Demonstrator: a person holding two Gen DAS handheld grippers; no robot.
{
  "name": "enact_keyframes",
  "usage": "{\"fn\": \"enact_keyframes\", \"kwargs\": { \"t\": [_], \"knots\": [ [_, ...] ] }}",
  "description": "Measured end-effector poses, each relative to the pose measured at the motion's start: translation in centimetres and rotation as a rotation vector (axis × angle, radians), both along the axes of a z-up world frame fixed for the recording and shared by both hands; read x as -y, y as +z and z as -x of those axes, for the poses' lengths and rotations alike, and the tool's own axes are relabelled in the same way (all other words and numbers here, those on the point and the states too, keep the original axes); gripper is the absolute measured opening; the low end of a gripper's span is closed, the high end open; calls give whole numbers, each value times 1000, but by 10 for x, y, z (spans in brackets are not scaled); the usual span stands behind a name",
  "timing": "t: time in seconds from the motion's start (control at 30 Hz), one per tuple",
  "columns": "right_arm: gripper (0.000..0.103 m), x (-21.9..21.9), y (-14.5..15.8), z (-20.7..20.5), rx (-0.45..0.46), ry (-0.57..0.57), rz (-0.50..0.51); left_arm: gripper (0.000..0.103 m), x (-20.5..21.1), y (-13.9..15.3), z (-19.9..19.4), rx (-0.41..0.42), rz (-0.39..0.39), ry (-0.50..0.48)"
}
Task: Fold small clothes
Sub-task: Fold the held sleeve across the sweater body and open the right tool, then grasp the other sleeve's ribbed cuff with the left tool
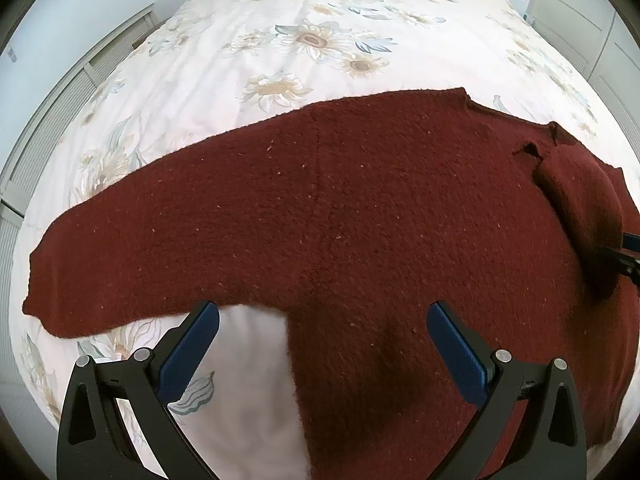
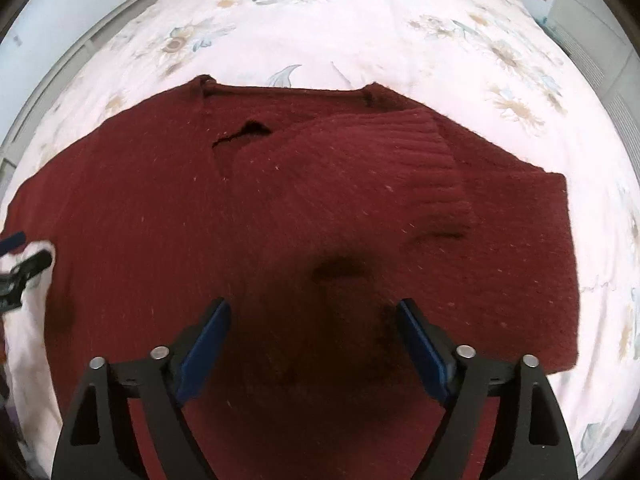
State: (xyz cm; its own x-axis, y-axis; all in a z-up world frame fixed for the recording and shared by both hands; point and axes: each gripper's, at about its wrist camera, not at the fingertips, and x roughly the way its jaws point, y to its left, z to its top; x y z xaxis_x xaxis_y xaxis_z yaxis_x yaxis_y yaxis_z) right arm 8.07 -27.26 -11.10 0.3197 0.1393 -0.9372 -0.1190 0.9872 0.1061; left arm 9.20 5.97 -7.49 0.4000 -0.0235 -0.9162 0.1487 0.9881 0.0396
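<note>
Item: one dark red knitted sweater (image 1: pixel 340 208), lying flat on the bedspread (image 1: pixel 280 20), collar toward the far end of the bed.
Right sleeve: folded in across the chest, ribbed cuff (image 2: pixel 420 152) uppermost, resting on the body panel.
Left sleeve: spread out sideways on the bedspread, not yet folded.
Left gripper (image 1: pixel 322 346): released, jaws wide apart, nothing between the pads; hovering over the gap where the left sleeve meets the body.
Right gripper (image 2: pixel 314 340): released, jaws wide apart, nothing held; positioned above the folded sleeve and pointing steeply down.
Step in hand (judgement): right sleeve appears placed; the left sleeve fold looks to be next.
Risk 1: the folded sleeve may slide or spring open. Cause: thick knit lying loosely, with a visible bulge and pucker near the collar.
Risk 2: a pad may snag the loose weave on withdrawal and drag the fold. Cause: jaws close above the fabric.
Risk 3: grasping both sleeve and body layers on the left. Cause: jaws straddling the armpit edge.
Risk 4: the bedspread may be pinched along with the knit. Cause: soft surface beneath.
Count: sweaters, one; sleeves, two; grippers, two; beds, one.
</note>
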Motion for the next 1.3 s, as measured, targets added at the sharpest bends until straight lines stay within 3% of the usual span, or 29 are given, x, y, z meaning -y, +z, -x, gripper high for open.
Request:
{"fn": "enact_keyframes", "kwargs": {
  "t": [0.07, 0.27, 0.43, 0.57, 0.7, 0.9, 1.07, 1.13, 1.3],
  "knots": [
    [102, 14, 0, 11, 1, -6, 1, 102, 3, -2, 0, -7, 0, -5],
    [102, 74, -1, 38, 17, -111, 37, 102, 35, -2, -4, -20, -12, -82],
    [102, 124, -4, 49, 17, -205, 106, 102, 95, 8, -7, -2, -35, -237],
    [102, 151, -7, 53, 16, -260, 87, 102, 153, 16, -10, 18, -68, -359],
    [102, 168, -12, 54, 12, -282, 74, 102, 209, 19, -11, 10, -86, -466],
    [102, 180, -18, 55, 15, -297, 53, 102, 289, 6, -9, 5, -197, -571],
    [102, 180, -22, 48, 4, -300, 44, 102, 316, -11, -20, -36, -251, -597],
    [102, 183, -22, 46, 1, -298, 48, 100, 324, -20, -22, -62, -258, -603],
    [102, 177, -28, 38, -5, -304, 47, 78, 344, -48, -27, -126, -285, -597]
  ]
}}
